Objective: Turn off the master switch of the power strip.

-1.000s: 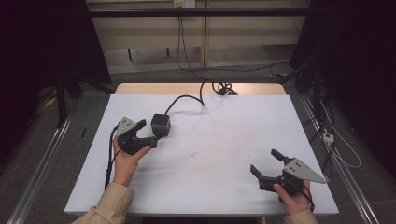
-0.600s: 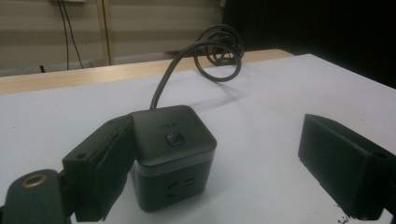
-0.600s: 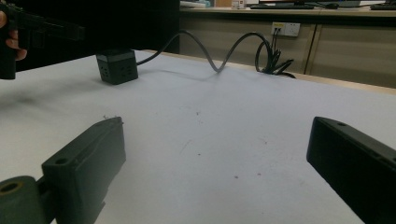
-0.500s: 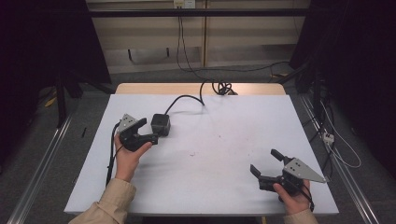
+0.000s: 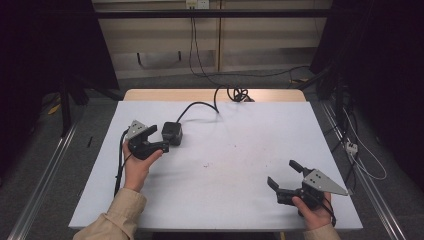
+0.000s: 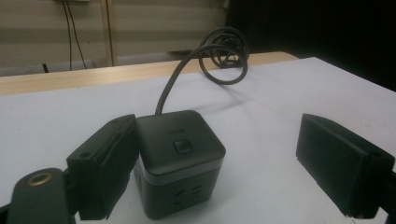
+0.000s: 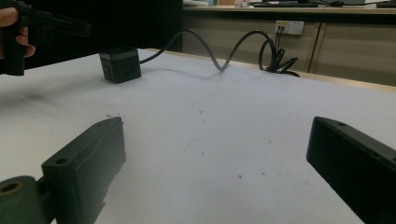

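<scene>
**Left tongs drawn up to the cube socket**

Since the earlier frame, the left tongs point(image 5: 156, 141) have been carried a little toward the black cube socket point(image 5: 172, 133), while the right tongs point(image 5: 286, 175) have been kept where they were. The cube socket is seen on the far left part of the white desk point(image 5: 240, 150), standing flat on its base. In the left gripper view it point(image 6: 180, 161) is found between the spread jaws: one jaw lies against or just beside its side face, the other stands well apart, so nothing is grasped and the left tongs are released. A button on the top face and slots on the front face are shown there, details too small to be made out from above.

A dark cable point(image 5: 197, 106) is led from the socket toward the far edge of the desk, where it is coiled point(image 5: 237, 93). Nothing is placed between tongs and socket.

The right tongs are held near the front right corner, released, with bare desk between the jaws. In the right gripper view the socket point(image 7: 120, 64) and the left hand point(image 7: 14, 28) are seen far off.
</scene>
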